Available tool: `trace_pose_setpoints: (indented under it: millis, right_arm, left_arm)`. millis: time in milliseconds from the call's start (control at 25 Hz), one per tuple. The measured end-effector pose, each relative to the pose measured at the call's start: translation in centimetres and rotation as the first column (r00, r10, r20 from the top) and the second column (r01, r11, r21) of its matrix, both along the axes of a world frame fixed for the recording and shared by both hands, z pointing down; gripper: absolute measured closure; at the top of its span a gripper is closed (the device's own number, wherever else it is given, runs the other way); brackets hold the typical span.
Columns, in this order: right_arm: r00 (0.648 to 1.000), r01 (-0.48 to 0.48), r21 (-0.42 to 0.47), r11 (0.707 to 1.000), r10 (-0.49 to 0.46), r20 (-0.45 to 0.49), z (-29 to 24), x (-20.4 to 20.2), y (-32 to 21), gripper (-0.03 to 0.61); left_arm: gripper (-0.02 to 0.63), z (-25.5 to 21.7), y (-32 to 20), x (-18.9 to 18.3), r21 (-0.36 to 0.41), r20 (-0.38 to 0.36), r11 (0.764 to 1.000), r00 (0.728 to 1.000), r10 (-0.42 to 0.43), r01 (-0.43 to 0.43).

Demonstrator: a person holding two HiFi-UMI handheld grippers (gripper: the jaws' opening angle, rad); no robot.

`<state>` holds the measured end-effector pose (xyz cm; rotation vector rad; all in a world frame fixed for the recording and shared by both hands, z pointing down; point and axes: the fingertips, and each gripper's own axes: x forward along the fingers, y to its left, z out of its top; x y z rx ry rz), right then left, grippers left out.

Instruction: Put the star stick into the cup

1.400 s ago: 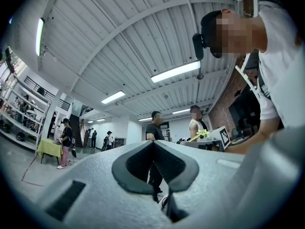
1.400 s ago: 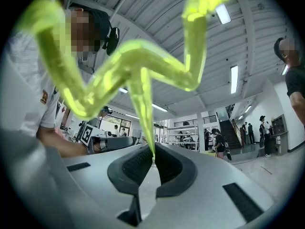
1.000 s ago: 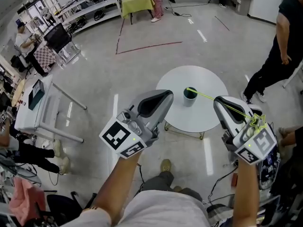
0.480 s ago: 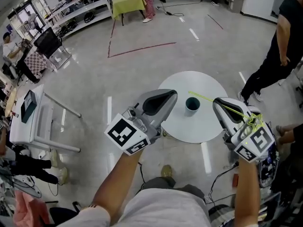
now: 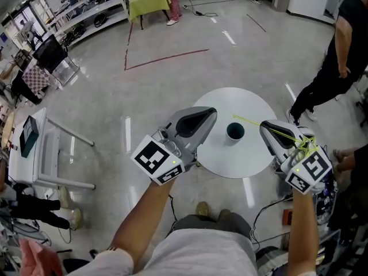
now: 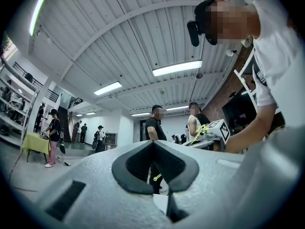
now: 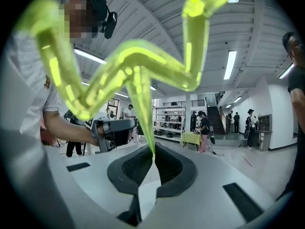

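Note:
A dark cup (image 5: 234,131) stands upright on a small round white table (image 5: 218,154), far below both grippers. My right gripper (image 5: 265,126) (image 7: 152,152) is shut on the thin yellow-green star stick (image 5: 270,130) (image 7: 141,92). The star end lies back over the gripper's marker cube. The stick's free tip points left and ends just beyond the cup in the head view. My left gripper (image 5: 211,112) (image 6: 153,144) hovers left of the cup, shut and empty. In the left gripper view the star stick (image 6: 198,133) shows by the other gripper.
A person in black (image 5: 336,62) stands on the floor to the right of the table. A white cart (image 5: 34,148) is at the left. Red tape lines (image 5: 167,56) mark the floor behind. Cables and gear (image 5: 282,211) lie on the floor at lower right.
The stick's free tip was over the cup's rim a second ago; it now shows slightly beyond the cup. Both grippers have kept their grip and pose while the head camera shifted.

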<state>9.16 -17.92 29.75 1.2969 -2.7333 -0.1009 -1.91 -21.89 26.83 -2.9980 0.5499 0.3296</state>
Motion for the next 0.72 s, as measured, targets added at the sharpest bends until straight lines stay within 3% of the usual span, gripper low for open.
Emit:
trace_pose_setpoints:
  millis: [720]
  right_arm:
    - [0.983, 0.043, -0.222, 0.974, -0.082, -0.167, 7.3, 2.2, -4.5, 0.558]
  left_arm:
    - [0.6, 2.6, -2.8, 2.0, -0.045, 0.022, 0.997, 0.998, -0.067, 0.068]
